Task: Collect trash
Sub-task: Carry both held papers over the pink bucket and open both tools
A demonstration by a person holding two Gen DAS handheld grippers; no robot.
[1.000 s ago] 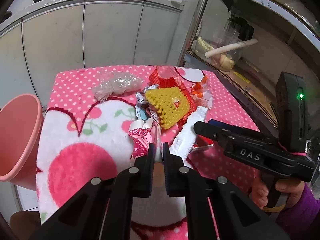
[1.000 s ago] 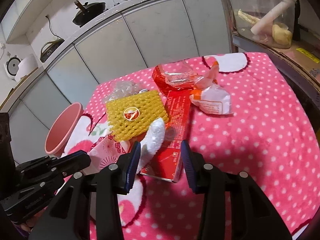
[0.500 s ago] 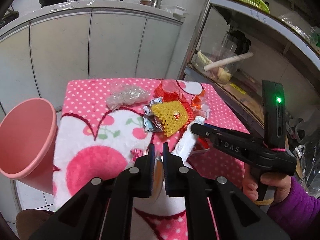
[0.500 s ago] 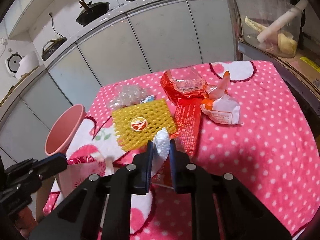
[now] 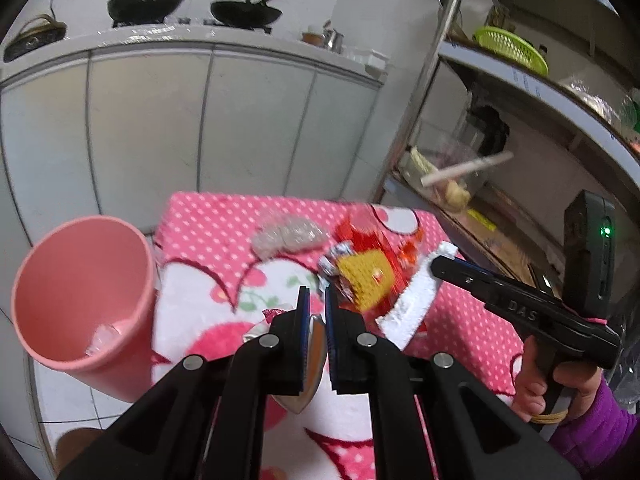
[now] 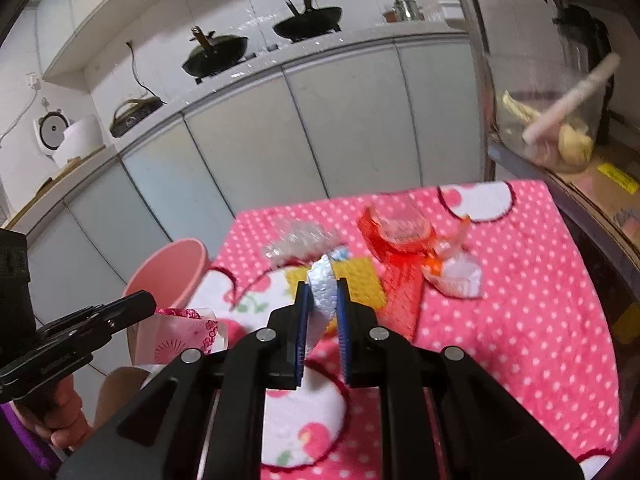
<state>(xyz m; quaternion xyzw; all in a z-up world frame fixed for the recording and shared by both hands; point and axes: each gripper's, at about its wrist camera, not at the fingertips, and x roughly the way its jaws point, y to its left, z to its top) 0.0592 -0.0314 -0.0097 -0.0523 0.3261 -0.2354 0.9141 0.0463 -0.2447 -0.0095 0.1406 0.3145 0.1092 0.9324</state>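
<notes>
Left gripper [image 5: 315,312] hides most of its wrapper [image 5: 308,364].

2 black woks [image 5: 146,2] [image 5: 245,11] sit on the counter [image 5: 224,38] at upper center, above grey cabinet doors [image 5: 256,120]. A green basket [image 5: 510,49] rests on the shelf [image 5: 532,92] at upper right. A white cooker [image 6: 66,138] stands far left.

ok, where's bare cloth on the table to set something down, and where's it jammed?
Free: the right side of the pink tablecloth, right of the white-and-orange wrapper, and the near-left white patch by the pink bin. Crowded: the far middle, where the clear plastic bag, yellow mesh, red wrapper and red box bunch together.
</notes>
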